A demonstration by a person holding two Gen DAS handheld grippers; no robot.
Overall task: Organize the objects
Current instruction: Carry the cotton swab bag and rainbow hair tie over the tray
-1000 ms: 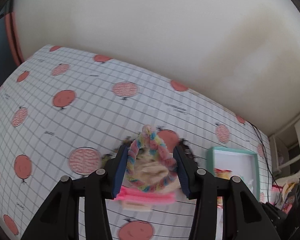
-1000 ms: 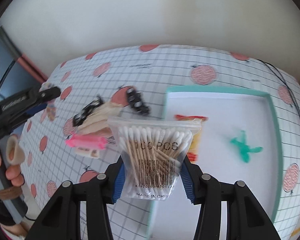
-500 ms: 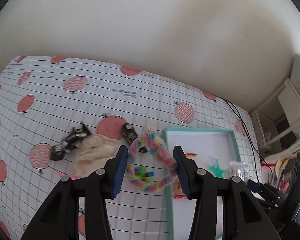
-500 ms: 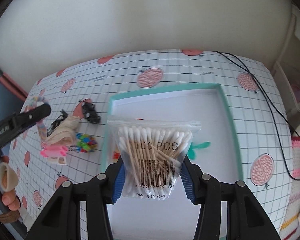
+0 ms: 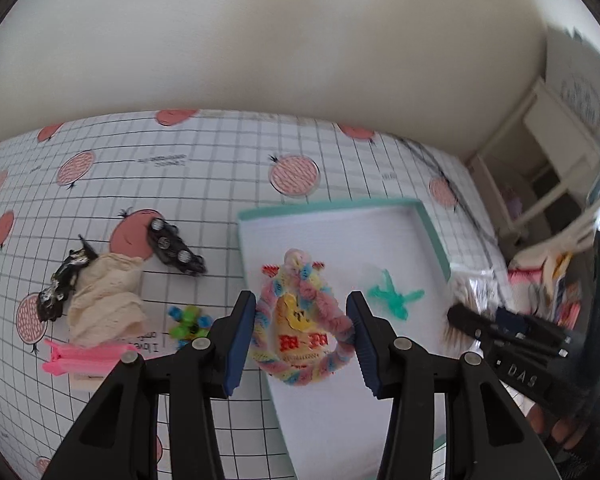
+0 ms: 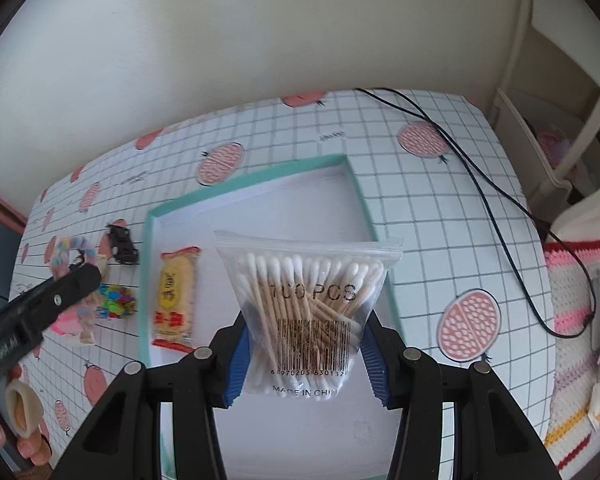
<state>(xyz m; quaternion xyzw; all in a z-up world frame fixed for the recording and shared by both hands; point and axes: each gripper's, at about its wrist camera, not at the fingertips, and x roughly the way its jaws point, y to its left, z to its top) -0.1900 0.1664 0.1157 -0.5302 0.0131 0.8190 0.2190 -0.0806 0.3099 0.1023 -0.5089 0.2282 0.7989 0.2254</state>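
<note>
- The checked table cloth has bare room right of the tray.
- The tray's floor is mostly free; a snack packet lies at its left edge.
- Right gripper pinches the cotton swab bag above the tray.
- Left gripper pinches the fuzzy ring over the tray's left edge.

Checked tablecloth carries a teal-rimmed tray, hair clips and cream cloth.
</note>
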